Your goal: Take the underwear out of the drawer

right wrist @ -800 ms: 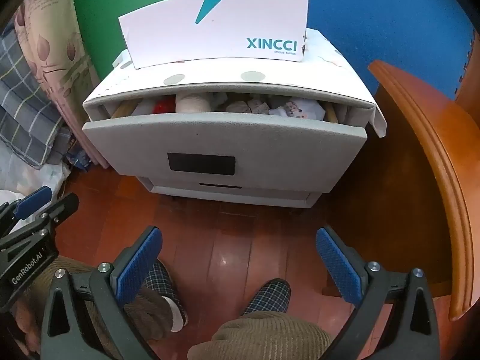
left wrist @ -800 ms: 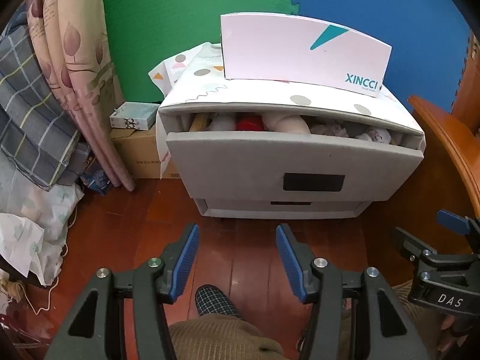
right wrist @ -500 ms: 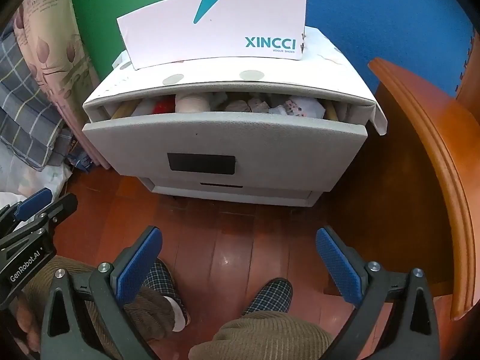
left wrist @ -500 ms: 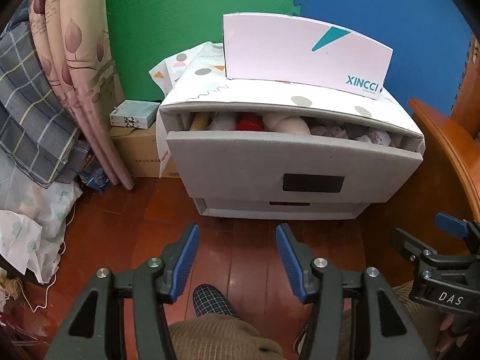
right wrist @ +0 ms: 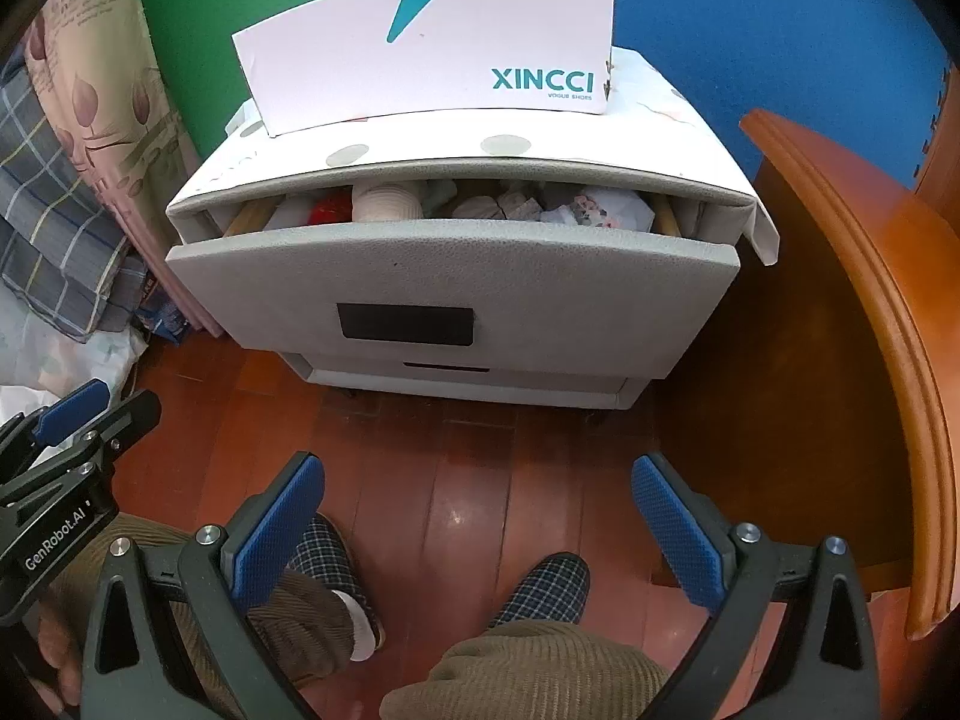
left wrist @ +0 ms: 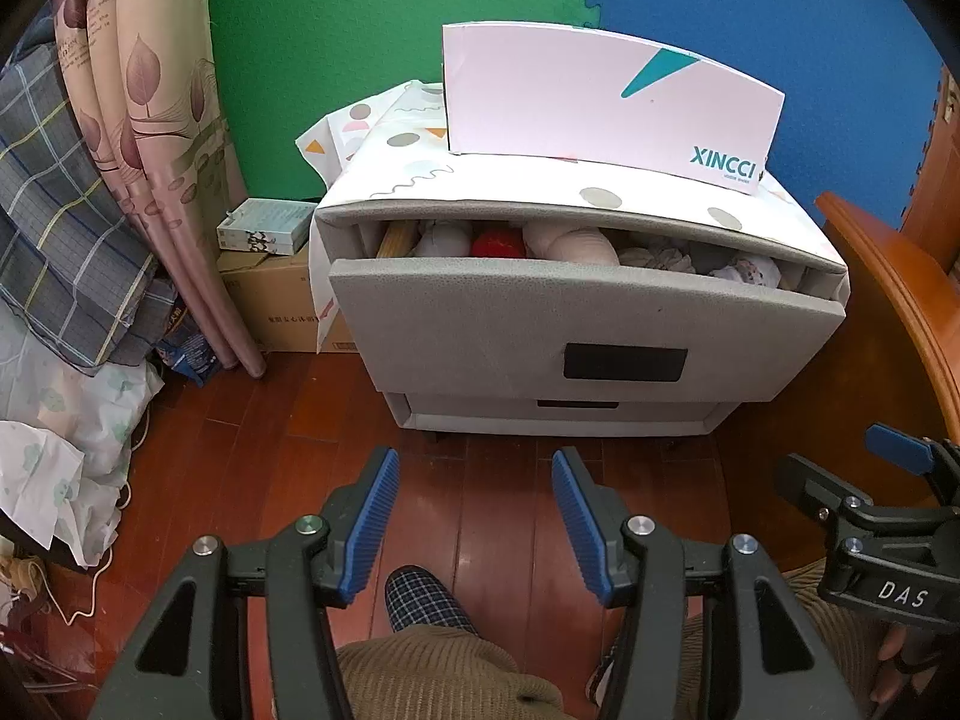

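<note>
- Drawer (left wrist: 540, 324): we see the top drawer of the grey cabinet (left wrist: 576, 414) standing part-way out, its front tilted toward us; a narrow gap runs along its top edge. The lower drawer (right wrist: 468, 375) looks shut.
- Underwear (left wrist: 744, 267): rolled and folded pieces fill the gap. In the left view we read, from 9 to 3 o'clock along the gap, a pale roll, a red piece (left wrist: 497, 245), a beige roll (left wrist: 576, 246), then grey and patterned folds. All lie inside the drawer; none has been lifted.
- Left gripper (left wrist: 475, 516): at 6 o'clock in its own view, above the wooden floor (left wrist: 252, 438), well short of the drawer. Its fingers (left wrist: 372, 516) stand about half apart and hold nothing.
- Right gripper (right wrist: 480, 525): likewise low at 6 o'clock, over the floor and the person's slippers (right wrist: 546, 585). Its fingers (right wrist: 675, 531) are spread to their widest and are empty.
- Box (right wrist: 432, 54): a white shoe box rests on the cabinet top at 12 o'clock, clear of the gap.
- Progress: we judge the drawer opened only partly and the picking not yet begun. What remains is the reach to the gap, perhaps a further pull on the front, a grip on one piece, and its removal.
</note>
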`<act>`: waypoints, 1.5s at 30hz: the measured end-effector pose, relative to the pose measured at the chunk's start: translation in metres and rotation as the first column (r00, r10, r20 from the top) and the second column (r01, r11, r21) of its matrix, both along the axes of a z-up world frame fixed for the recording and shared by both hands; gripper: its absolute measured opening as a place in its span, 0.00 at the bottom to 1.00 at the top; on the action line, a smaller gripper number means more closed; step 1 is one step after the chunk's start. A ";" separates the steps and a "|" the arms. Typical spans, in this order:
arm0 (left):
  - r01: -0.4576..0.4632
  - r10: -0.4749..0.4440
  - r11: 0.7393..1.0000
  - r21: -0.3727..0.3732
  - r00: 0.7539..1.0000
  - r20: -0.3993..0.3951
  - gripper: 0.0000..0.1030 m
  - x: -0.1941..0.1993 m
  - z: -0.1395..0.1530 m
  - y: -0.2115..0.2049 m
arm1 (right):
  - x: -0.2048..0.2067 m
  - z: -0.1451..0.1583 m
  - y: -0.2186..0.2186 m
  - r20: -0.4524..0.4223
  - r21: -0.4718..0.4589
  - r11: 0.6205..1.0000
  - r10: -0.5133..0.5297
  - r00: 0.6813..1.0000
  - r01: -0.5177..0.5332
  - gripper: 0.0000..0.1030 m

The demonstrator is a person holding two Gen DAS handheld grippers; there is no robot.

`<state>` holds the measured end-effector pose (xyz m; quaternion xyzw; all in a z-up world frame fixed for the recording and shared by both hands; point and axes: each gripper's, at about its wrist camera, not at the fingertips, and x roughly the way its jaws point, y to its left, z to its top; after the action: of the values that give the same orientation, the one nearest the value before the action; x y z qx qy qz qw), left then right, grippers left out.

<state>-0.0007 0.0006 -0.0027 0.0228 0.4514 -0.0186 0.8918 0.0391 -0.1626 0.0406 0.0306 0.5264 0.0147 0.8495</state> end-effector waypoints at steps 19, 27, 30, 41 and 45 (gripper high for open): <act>0.007 -0.007 1.000 0.013 1.000 0.001 0.53 -0.001 -0.001 -0.006 | 0.000 0.001 -0.003 0.002 0.023 1.000 -0.011 1.000 0.011 0.99; 0.010 -0.010 1.000 0.014 1.000 0.000 0.53 0.000 -0.001 -0.004 | -0.001 0.001 -0.004 0.003 0.029 1.000 -0.013 1.000 0.013 0.99; 0.011 -0.011 1.000 0.014 1.000 0.001 0.53 0.000 -0.001 -0.004 | -0.001 0.001 -0.004 0.003 0.029 0.999 -0.012 1.000 0.012 0.99; 0.011 -0.011 1.000 0.017 1.000 0.003 0.53 -0.001 -0.001 -0.005 | -0.001 0.002 -0.006 0.003 0.040 0.999 -0.015 1.000 0.015 0.99; 0.011 -0.011 1.000 0.019 1.000 0.003 0.53 -0.001 -0.002 -0.005 | -0.001 0.002 -0.007 0.002 0.046 0.999 -0.017 1.000 0.016 0.99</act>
<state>-0.0012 -0.0041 -0.0043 0.0336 0.4499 -0.0192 0.8923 0.0381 -0.1693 0.0425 0.0544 0.5246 0.0198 0.8494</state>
